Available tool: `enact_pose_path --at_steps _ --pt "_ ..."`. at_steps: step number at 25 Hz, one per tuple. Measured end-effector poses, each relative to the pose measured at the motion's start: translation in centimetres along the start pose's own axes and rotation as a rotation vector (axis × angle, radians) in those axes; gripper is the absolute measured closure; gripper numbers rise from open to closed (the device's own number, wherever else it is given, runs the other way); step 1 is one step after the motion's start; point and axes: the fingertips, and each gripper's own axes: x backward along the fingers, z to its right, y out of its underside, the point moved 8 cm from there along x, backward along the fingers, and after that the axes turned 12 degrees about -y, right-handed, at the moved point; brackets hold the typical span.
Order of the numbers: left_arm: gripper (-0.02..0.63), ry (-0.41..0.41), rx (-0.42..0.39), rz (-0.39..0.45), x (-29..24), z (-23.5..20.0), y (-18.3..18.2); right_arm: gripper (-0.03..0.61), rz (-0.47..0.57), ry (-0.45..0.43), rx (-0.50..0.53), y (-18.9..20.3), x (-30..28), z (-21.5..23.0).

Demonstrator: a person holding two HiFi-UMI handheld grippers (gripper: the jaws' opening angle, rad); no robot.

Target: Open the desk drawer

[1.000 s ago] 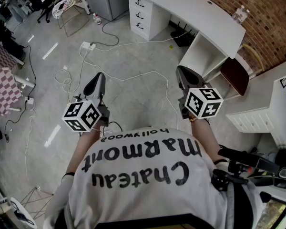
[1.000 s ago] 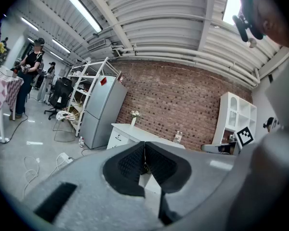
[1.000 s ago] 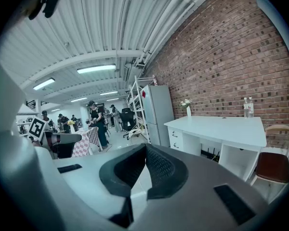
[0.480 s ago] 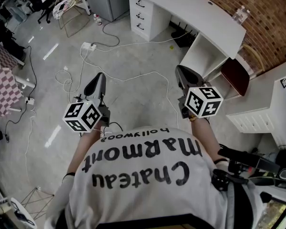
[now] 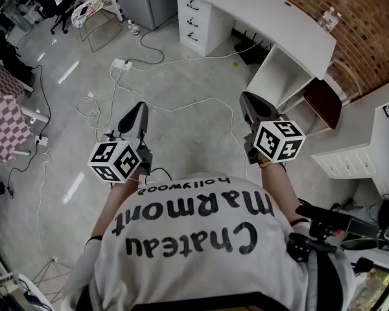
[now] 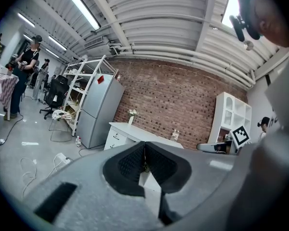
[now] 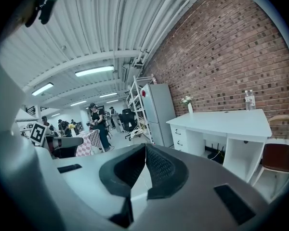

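Desk drawers [image 5: 192, 21], three in a stack with dark handles, sit in the white pedestal at the left end of a long white desk [image 5: 272, 15]. They lie at the top of the head view, well apart from both grippers across the grey floor [image 5: 181, 76].

At left, the left gripper [image 5: 136, 111] is held out in front of the person, its jaws pressed together with nothing between them (its own view shows the pads meeting edge to edge). Between the grippers, white cables [image 5: 207, 99] trail over the floor from a power strip [image 5: 122, 62]. At right, the right gripper [image 5: 247, 101] is likewise closed and empty. Farther right, a chair with a dark red seat [image 5: 323, 102] stands by the desk, before a brick wall [image 5: 369, 24].

The step in hand looks like the approach: no drawer is touched and all three appear closed. The next move likely calls for walking closer, minding the cables. One gripper's jaws must then part and line up with a handle, so they can close on it and pull straight out.
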Motion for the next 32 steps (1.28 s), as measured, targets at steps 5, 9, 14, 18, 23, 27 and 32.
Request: enact_pose_path --at_steps 5,9,14,18,23,27,32 --pt "0.598 0.01 0.027 -0.032 -0.5 -1.2 1.4 0.563 -0.031 -0.012 -0.006 1.8 -1.0 -0.5" --pt "0.598 0.015 0.043 -0.056 -1.5 -1.7 1.9 0.563 -0.042 0.001 -0.023 2.1 -1.8 0.3" --pt "0.598 0.018 0.045 -0.04 -4.7 -2.3 1.3 0.563 -0.043 -0.007 0.003 1.0 -4.3 2.5" --pt "0.598 0.012 0.061 -0.013 -9.0 -2.1 0.5 0.563 -0.051 -0.022 0.035 -0.7 -7.2 6.4" --pt "0.598 0.007 0.036 0.021 -15.3 -1.9 -1.9 0.563 -0.041 -0.068 0.059 -4.4 -11.7 11.3" --pt "0.598 -0.002 0.04 0.053 -19.7 -1.5 -3.8 0.563 -0.044 -0.106 0.08 -7.1 -15.0 14.8" --pt "0.598 -0.02 0.045 0.069 -24.2 -1.2 -5.1 0.563 -0.041 -0.134 0.085 -9.5 -18.3 18.9"
